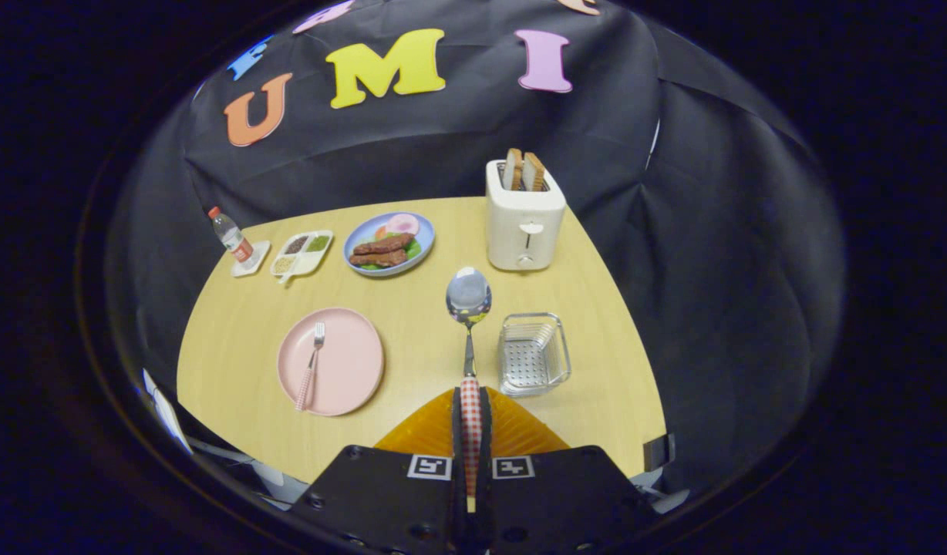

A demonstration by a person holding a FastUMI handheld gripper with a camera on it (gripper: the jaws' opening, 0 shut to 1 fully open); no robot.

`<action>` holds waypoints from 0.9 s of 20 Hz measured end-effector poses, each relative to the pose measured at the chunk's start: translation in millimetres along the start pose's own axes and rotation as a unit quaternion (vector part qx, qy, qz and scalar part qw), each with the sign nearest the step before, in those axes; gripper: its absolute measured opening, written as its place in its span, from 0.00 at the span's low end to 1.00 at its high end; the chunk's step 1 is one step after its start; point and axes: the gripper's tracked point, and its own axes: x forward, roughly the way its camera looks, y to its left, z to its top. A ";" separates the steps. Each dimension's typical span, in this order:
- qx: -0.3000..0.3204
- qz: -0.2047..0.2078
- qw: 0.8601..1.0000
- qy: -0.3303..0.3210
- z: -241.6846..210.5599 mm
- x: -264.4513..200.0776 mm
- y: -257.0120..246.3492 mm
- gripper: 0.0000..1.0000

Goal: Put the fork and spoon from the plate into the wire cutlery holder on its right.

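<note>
Gripper (470, 420) clamped on spoon (469, 324) handle, bowl pointing ahead, holder (532, 354) just right. Fork (310, 376) lies on plate (358, 362).

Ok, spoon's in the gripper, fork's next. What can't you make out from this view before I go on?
- Spoon handle, gripper view: its lower part is hidden between the shut gripper fingers.
- Wire cutlery holder: whether the spoon hangs above it or short of it cannot be judged.
- Fork on the pink plate: tines too small to count.
- Divided dish contents: too small to identify.
</note>
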 end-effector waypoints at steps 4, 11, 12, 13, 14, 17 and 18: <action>-0.005 -0.028 0.998 0.056 -7.8 8.7 -43.3 0.04; -0.007 -0.011 0.981 0.192 -16.2 32.2 -70.2 0.04; -0.003 0.001 0.977 0.212 -12.2 35.8 -69.0 0.05; -0.001 0.007 0.974 0.227 -9.0 40.4 -66.1 0.04; -0.012 0.007 0.971 0.240 -9.8 45.9 -66.2 0.04; -0.027 0.028 0.955 0.294 -17.4 60.2 -58.5 0.04; -0.026 0.036 0.949 0.313 -20.7 62.8 -54.7 0.04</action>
